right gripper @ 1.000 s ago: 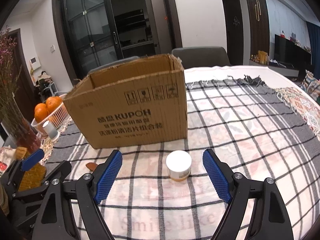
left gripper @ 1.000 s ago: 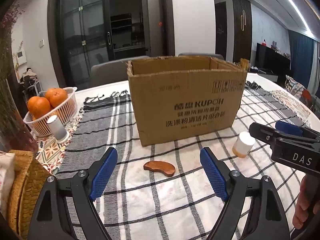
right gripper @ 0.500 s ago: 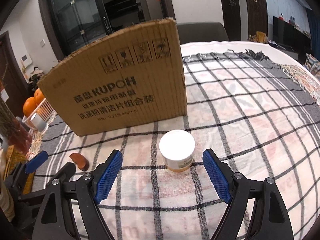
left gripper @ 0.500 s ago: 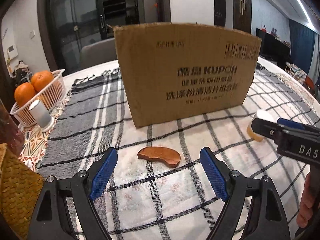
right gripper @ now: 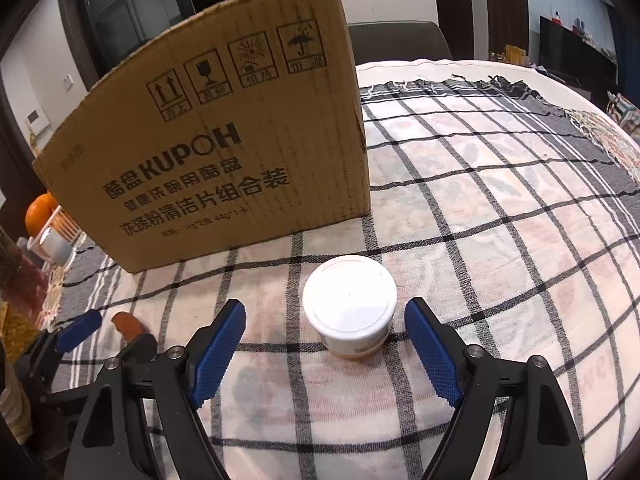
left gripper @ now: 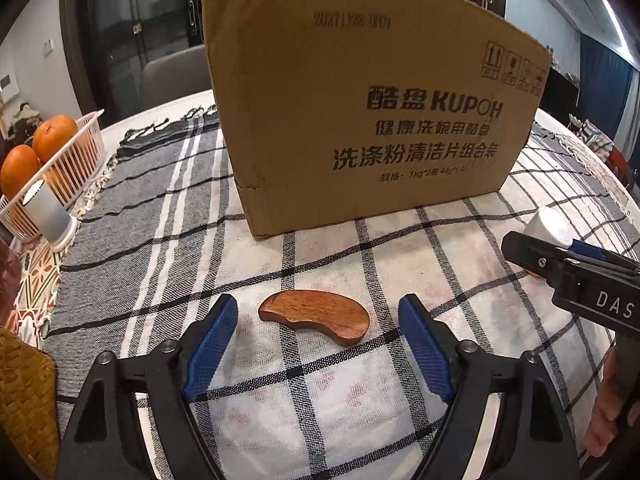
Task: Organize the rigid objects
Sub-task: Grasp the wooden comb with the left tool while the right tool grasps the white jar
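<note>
A curved brown wooden piece (left gripper: pixel 316 316) lies flat on the checked tablecloth, just ahead of my open left gripper (left gripper: pixel 318 320), whose blue pads flank it without touching. A small jar with a white lid (right gripper: pixel 350 312) stands upright between the pad tips of my open right gripper (right gripper: pixel 326 320); no contact shows. A tall cardboard box (left gripper: pixel 368 104) stands behind both; its inside is hidden. The jar (left gripper: pixel 548 224) and the right gripper show at the right edge of the left wrist view. The wooden piece (right gripper: pixel 127 324) and the left gripper show at the left of the right wrist view.
A white basket (left gripper: pixel 68 164) with oranges (left gripper: pixel 54 132) and a grey-white cylinder (left gripper: pixel 50 216) stand at the far left. A woven yellow mat (left gripper: pixel 24 392) lies at the near left. Chairs stand behind the round table.
Both grippers have come down and forward. The wooden piece now sits at the left pads, and the jar sits between the right pads. Both stay open.
</note>
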Demonstrator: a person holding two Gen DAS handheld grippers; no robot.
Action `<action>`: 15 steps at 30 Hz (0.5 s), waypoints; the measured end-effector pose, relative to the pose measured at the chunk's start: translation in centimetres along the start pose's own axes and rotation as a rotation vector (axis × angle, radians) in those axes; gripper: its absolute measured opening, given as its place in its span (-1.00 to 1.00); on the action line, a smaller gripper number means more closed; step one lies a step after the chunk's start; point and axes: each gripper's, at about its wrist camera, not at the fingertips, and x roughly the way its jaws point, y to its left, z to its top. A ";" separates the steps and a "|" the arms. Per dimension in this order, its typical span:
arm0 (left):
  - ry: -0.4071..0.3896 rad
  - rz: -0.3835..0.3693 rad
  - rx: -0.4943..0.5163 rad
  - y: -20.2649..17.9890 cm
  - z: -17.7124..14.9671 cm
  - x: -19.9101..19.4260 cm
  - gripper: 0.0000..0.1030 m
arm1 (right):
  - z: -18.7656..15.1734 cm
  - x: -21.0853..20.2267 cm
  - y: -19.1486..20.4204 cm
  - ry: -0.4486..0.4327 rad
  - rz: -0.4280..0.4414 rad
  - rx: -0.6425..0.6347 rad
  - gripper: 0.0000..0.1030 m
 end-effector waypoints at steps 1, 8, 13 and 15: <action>0.009 0.002 0.000 0.0 0.0 0.2 0.48 | 0.0 0.1 -0.1 0.001 0.000 0.002 0.58; 0.029 -0.009 -0.004 0.1 0.0 0.7 0.22 | 0.1 0.9 0.0 0.011 -0.001 0.008 0.36; 0.023 0.002 -0.009 -0.1 0.1 0.7 0.08 | 0.1 0.8 -0.3 -0.002 -0.020 0.012 0.09; 0.023 0.005 -0.011 -0.3 0.1 0.7 0.08 | 0.1 0.7 -0.5 -0.007 -0.027 0.017 -0.04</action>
